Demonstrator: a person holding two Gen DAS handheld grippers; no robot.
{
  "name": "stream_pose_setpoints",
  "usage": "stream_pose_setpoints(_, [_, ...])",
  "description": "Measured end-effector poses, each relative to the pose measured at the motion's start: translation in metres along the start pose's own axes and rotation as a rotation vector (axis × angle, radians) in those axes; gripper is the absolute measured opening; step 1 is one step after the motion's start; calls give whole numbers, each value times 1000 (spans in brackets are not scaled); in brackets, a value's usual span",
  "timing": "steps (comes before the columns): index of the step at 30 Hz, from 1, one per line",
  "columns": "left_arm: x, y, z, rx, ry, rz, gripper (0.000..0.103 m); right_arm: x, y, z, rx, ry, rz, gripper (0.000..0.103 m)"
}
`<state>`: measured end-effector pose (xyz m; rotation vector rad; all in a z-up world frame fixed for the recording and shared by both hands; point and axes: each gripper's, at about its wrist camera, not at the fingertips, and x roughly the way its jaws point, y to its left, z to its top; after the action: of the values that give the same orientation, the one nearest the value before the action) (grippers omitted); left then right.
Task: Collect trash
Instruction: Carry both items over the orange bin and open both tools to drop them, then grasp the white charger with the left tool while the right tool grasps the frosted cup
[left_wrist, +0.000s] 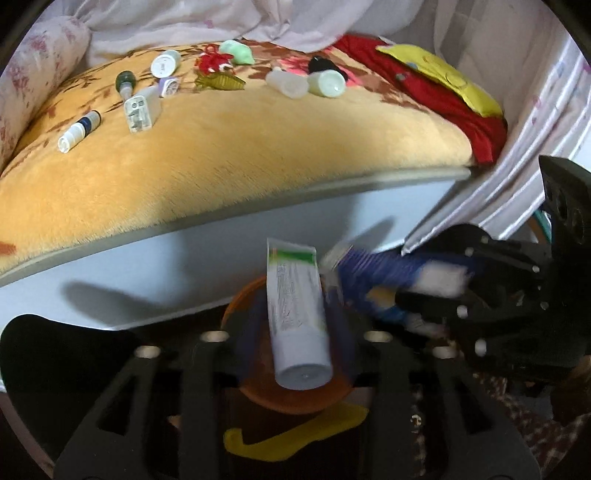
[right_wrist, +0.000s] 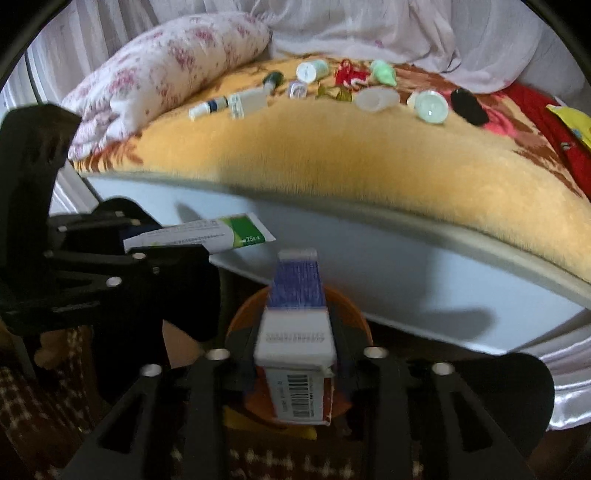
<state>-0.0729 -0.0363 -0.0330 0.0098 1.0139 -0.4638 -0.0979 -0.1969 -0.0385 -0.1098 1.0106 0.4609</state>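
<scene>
The left gripper (left_wrist: 299, 332) stands half-wide with a white and green tube (left_wrist: 297, 317) between its jaws, cap end near the camera, crimped end pointing far toward the bed. The pads look clear of the tube, so it seems loosed rather than clamped, though blur makes that uncertain. Directly below sits the orange bin (left_wrist: 236, 310), its mouth under both loads. The right gripper (right_wrist: 295, 332) is just beside it on the right, jaws likewise parted around a blue and white box (right_wrist: 295, 332), long axis also pointing far. Neither hand is nearer; both hang over the bin. More litter lies well apart on the yellow blanket (left_wrist: 258, 147).
</scene>
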Motion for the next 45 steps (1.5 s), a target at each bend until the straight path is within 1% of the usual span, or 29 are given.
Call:
stream_pose_setpoints(1, [-2,0,-1,1,-8,9,72,-3,-1,-1,-1,-14,-10,78])
stream_pose_setpoints(3, [-10,1,-2,-1,-40,28,78,-9,-4,-1,0,-41,-30,78])
stream_pose_setpoints(7, [-19,8,6,-18,-89,35,79,-20,-14,8,13,-99,-56,78])
stream_pose_setpoints(9, [-22,13,12,-31,-111,46,80,-26,-18,17,13,-145,-79,78])
stream_pose_setpoints(11, [-28,23,23,-55,-150,62,80,-31,-21,26,16,-192,-85,78])
stream_pose_setpoints(15, [-41,50,58,-127,-290,116,80,-42,-31,52,28,-324,-110,78])
stream_pose_setpoints(17, [-38,62,80,-144,-333,174,80,-43,-33,65,24,-364,-125,79])
stream_pose_setpoints(19, [-27,71,96,-154,-345,228,80,-40,-37,77,19,-400,-143,79])
stream_pose_setpoints(22, [-2,87,119,-170,-325,292,80,-34,-39,87,17,-416,-165,79])
stream_pose_setpoints(26, [27,102,130,-182,-291,346,80,-25,-42,89,17,-404,-158,79])
stream_pose_setpoints(28, [37,107,136,-179,-278,362,79,-22,-45,89,20,-401,-162,79])
stream_pose_setpoints(29, [41,108,138,-177,-277,370,78,-21,-48,90,24,-399,-167,79])
stream_pose_setpoints(30, [46,109,140,-174,-275,377,70,-20,-48,88,27,-398,-171,79])
stream_pose_setpoints(31, [50,111,142,-169,-265,370,48,-18,-50,89,32,-396,-177,79])
stream_pose_setpoints(32, [54,114,144,-170,-256,347,30,-17,-53,91,37,-396,-182,79])
stream_pose_setpoints(33, [54,116,142,-180,-262,332,24,-16,-55,92,41,-398,-186,79])
stream_pose_setpoints(35, [50,117,138,-195,-285,308,24,-11,-64,99,51,-406,-206,79])
stream_pose_setpoints(39, [36,103,128,-175,-318,294,24,0,-79,116,61,-423,-253,79])
stream_pose_setpoints(41, [31,96,122,-163,-330,289,24,8,-90,131,74,-433,-291,79])
stream_pose_setpoints(43, [27,88,116,-155,-338,274,24,16,-98,144,88,-437,-305,79])
stream_pose_setpoints(45, [25,84,114,-151,-343,268,24,30,-104,159,85,-419,-339,79])
